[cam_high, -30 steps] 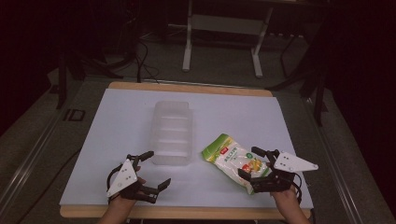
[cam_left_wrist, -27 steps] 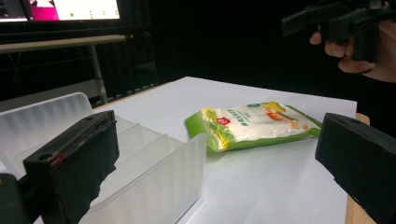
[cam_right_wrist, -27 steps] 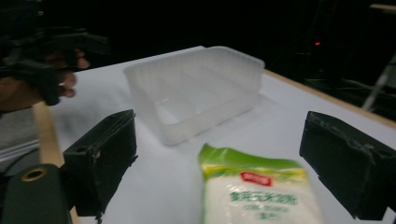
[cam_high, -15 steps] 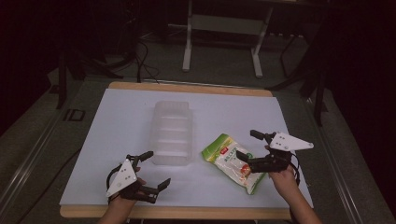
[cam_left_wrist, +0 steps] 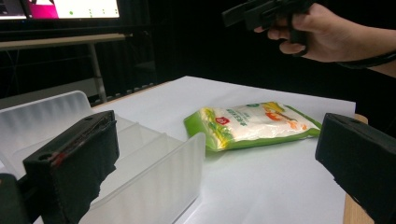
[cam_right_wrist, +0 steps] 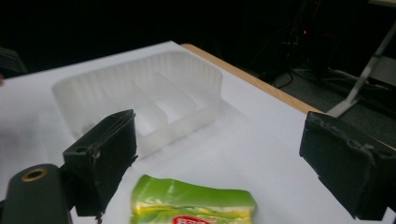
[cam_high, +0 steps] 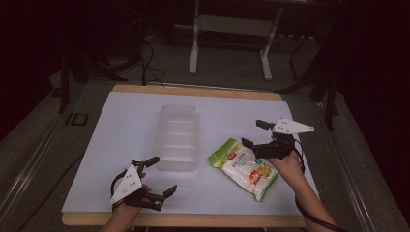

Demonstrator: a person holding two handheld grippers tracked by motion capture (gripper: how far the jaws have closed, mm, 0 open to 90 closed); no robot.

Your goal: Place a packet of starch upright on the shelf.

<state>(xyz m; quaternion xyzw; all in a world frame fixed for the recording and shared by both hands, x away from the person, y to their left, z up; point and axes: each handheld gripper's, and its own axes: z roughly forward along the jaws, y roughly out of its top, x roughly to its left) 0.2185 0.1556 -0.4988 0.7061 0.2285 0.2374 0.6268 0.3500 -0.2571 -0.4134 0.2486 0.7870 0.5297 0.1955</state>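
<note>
Lighting uneven: white table sheet point(cam_high: 121, 135) brightly lit from above, surroundings falling to near black on all sides, right edge of the high view darkest. Shadows on the sheet soft and short. High view slightly soft overall, fine detail lost. Left gripper view: near jaws dark and blurred, snack packet point(cam_left_wrist: 252, 122) reasonably sharp, faint sheen on its film; lit monitor point(cam_left_wrist: 60, 8) at top left blown out. Right gripper view: translucent plastic tray point(cam_right_wrist: 140, 93) glows pale, edges smeared; packet at the bottom edge out of focus; background noisy black.
</note>
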